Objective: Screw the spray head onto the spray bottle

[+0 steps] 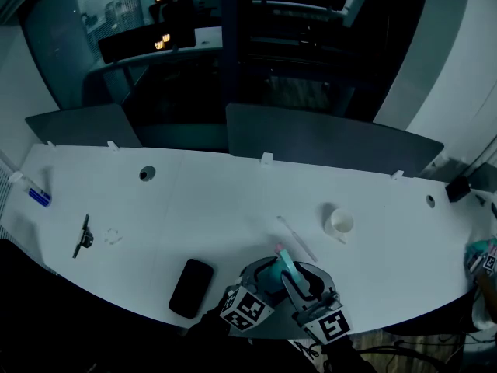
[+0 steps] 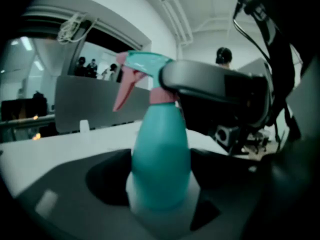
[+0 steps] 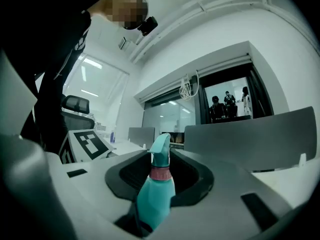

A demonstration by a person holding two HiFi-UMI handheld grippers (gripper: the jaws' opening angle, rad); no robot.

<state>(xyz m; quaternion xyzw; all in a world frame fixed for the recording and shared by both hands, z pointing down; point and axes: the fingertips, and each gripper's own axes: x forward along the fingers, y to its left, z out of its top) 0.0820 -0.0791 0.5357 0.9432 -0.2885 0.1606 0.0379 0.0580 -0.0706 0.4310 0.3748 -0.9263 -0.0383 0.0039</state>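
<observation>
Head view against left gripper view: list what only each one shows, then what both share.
Only the head view shows the black phone, the white cup and a thin stick lying on the table. Only the left gripper view shows people in the background and the ceiling. Both show the teal spray bottle, the table and a grey divider panel.
</observation>
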